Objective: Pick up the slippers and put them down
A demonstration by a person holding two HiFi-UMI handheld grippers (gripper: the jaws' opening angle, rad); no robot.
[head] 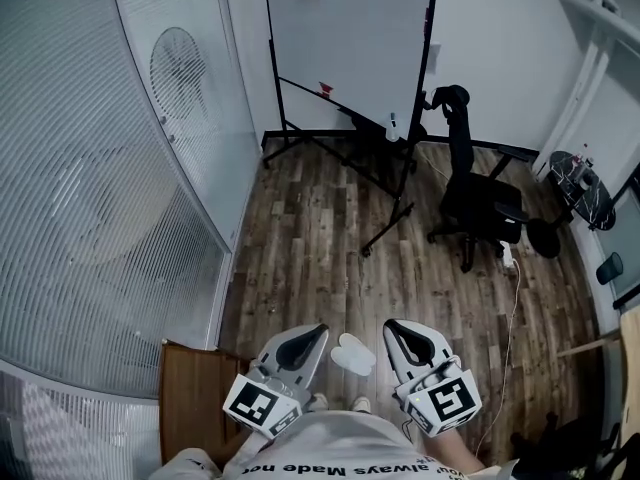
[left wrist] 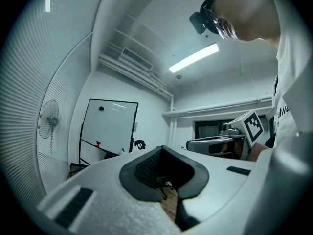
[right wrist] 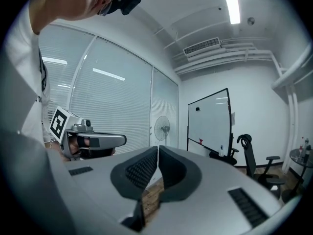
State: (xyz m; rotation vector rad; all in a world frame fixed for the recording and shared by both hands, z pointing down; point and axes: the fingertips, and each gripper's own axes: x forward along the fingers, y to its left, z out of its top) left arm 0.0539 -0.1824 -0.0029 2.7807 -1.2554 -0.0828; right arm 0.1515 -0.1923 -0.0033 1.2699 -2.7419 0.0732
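One white slipper (head: 355, 353) lies on the wooden floor just ahead of the person's feet, seen only in the head view. It sits between and below the two grippers, touching neither. My left gripper (head: 318, 330) is held level to the slipper's left. Its dark pads meet at the tip in the left gripper view (left wrist: 161, 150), shut with nothing between them. My right gripper (head: 392, 326) is to the slipper's right, also shut and holding nothing, its pads pressed together (right wrist: 157, 148). I can make out no second slipper.
A whiteboard on a wheeled stand (head: 345, 48) is at the back and a black office chair (head: 475, 203) at the right. A ribbed glass partition (head: 120, 218) with a fan (head: 180, 68) behind it lines the left. A brown wooden panel (head: 195, 398) is at the lower left.
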